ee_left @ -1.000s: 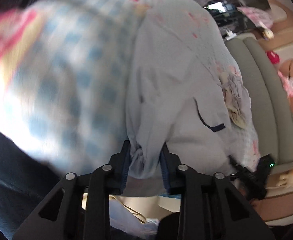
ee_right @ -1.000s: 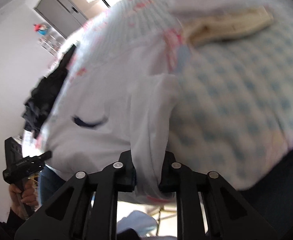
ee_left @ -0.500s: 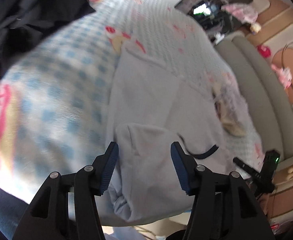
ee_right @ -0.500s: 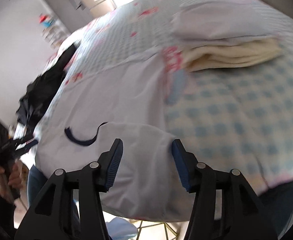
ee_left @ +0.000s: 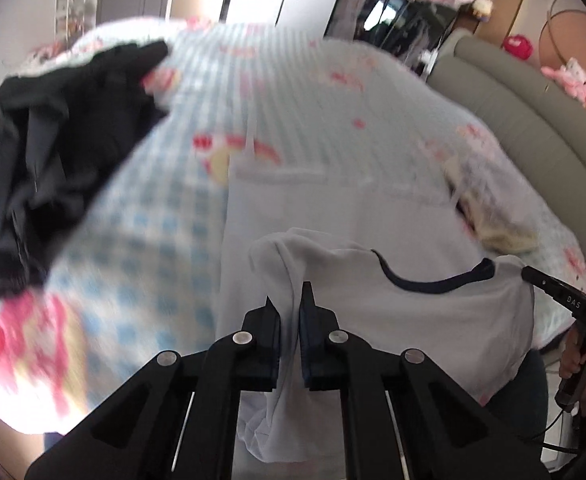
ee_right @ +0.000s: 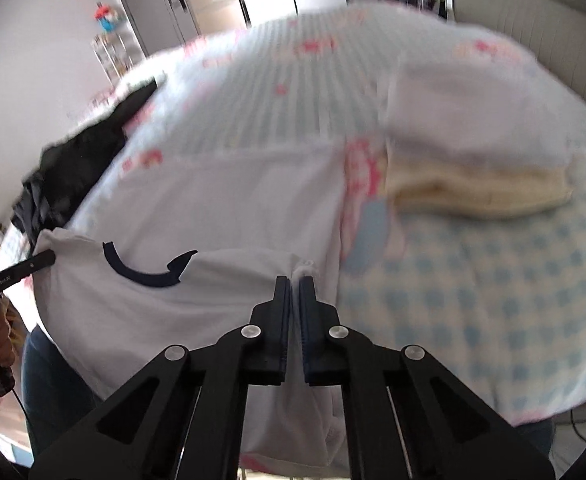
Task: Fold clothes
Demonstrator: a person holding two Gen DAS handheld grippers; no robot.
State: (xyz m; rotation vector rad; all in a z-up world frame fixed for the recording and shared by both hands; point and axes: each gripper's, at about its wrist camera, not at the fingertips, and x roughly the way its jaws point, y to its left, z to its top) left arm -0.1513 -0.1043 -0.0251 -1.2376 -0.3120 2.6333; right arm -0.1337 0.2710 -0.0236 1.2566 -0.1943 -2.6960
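Observation:
A white T-shirt (ee_left: 413, 320) with a navy collar trim (ee_left: 429, 284) lies spread on the bed, its near end lifted. My left gripper (ee_left: 289, 300) is shut on a bunched fold of the shirt at one side of the collar. In the right wrist view the same shirt (ee_right: 213, 208) shows its collar (ee_right: 145, 276) to the left, and my right gripper (ee_right: 294, 280) is shut on the shirt's edge at the other side. Each gripper's tip also shows in the other's view: the right gripper (ee_left: 553, 286) and the left gripper (ee_right: 17, 270), both pinching cloth.
The bed carries a blue-checked quilt (ee_left: 153, 220) with pink prints. A heap of black clothes (ee_left: 45, 152) lies at the left. A folded stack of white and cream garments (ee_right: 473, 176) sits at the right. A grey padded headboard (ee_left: 533, 120) runs behind.
Both grippers let go of the shirt, stood open over it, then shut again on its edge either side of the collar. Both have risen, and the near end of the shirt hangs from them.

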